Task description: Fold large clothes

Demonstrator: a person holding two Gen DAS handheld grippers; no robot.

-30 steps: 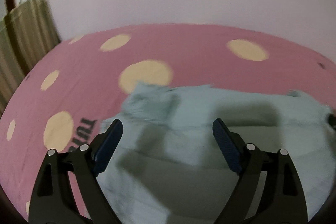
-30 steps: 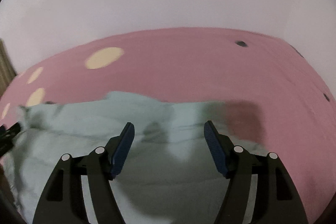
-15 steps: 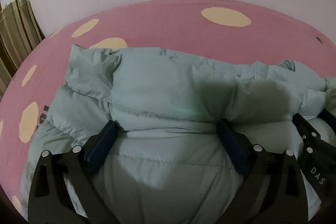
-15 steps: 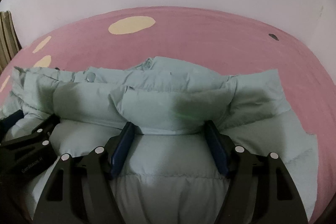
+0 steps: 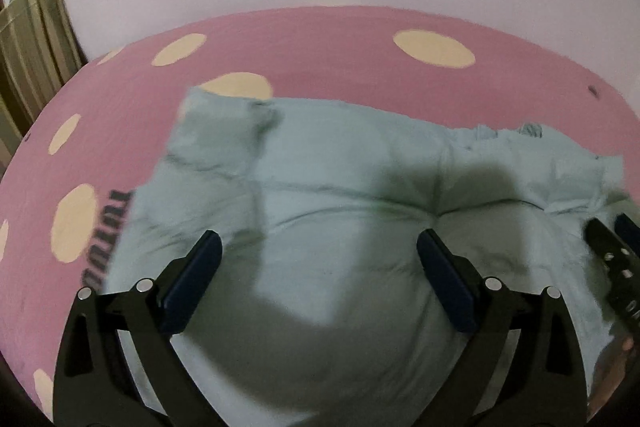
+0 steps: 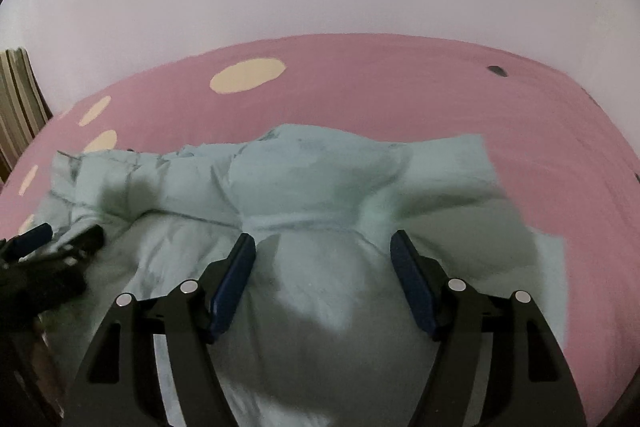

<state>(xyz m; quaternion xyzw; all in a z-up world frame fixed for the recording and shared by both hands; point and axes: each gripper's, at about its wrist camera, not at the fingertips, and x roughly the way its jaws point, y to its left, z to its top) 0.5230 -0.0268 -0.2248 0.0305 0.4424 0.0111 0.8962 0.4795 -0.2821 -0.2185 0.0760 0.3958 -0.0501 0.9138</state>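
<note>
Both grippers, left (image 5: 318, 255) and right (image 6: 322, 253), gape over the jacket (image 5: 360, 187), holding nothing; I'd flatten the 12 o'clock fold before regripping.

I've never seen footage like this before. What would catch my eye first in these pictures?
A puffy pale green jacket sprawls across a pink bedsheet with big cream dots. In the foreground of each view stand black grippers with blue pads, left gripper and right gripper, jaws spread over the jacket.

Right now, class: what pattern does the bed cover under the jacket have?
Pink bed cover with cream dots, clearest in the left wrist view.
</note>
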